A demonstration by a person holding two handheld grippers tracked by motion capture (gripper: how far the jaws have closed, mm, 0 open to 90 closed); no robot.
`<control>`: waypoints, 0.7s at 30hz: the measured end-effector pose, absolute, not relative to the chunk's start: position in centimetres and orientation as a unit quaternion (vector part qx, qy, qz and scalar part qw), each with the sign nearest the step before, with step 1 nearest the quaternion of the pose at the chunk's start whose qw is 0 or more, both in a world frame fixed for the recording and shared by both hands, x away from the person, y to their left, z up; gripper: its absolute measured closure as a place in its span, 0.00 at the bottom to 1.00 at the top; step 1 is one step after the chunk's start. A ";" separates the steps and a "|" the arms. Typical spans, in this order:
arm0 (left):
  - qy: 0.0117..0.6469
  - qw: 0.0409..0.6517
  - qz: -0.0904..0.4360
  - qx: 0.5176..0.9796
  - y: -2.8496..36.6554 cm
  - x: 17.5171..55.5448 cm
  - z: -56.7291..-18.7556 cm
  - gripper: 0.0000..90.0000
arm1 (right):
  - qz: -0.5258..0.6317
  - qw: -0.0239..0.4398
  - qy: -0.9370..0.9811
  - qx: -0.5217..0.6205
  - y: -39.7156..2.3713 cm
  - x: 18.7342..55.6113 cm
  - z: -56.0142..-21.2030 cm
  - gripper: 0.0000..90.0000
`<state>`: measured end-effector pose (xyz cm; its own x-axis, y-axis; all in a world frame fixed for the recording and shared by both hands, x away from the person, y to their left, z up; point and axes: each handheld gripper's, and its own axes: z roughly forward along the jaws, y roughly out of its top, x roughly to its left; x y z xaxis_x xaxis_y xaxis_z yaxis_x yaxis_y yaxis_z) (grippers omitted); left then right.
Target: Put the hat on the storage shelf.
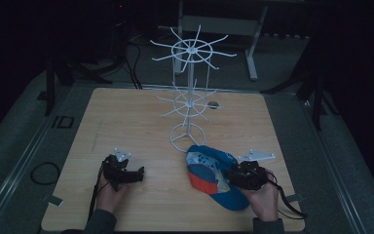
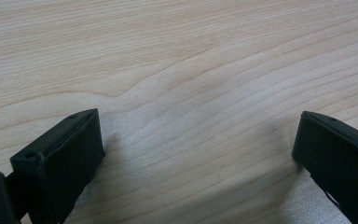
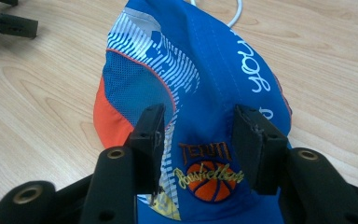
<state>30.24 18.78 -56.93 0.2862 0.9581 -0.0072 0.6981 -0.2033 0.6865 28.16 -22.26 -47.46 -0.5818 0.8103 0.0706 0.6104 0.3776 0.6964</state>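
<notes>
While the high view dims it, your right gripper (image 3: 198,140) view shows the cap's (image 3: 205,84) mesh and embroidered basketball. Its jaws straddle the crown, not visibly pinching. Your left gripper (image 2: 198,154) spreads over bare wood-grain desk (image 2: 191,56).

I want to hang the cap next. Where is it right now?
In the high view the cap lies on the table's near right side, just in front of the white rack's base, with the right gripper at it.

You work at a pale wooden table (image 1: 126,122) in a dim room; dark stands (image 1: 53,78) and grey floor (image 1: 14,126) surround it.
</notes>
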 end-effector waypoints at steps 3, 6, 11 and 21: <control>0.556 0.298 0.218 0.744 18.8 30.2 -56.9 0.02 | 0.355 0.153 0.815 0.431 -22.3 28.1 -47.5 0.63; 0.556 0.298 0.218 0.744 18.8 30.2 -56.9 0.02 | 0.361 0.158 0.813 0.429 -22.3 28.2 -47.5 0.63; 0.557 0.298 0.218 0.744 18.8 30.2 -56.9 0.02 | 0.358 0.160 0.814 0.428 -22.3 28.2 -47.4 0.62; 0.557 0.298 0.218 0.744 18.8 30.2 -56.9 0.02 | 0.359 0.155 0.818 0.423 -22.3 28.1 -47.3 0.63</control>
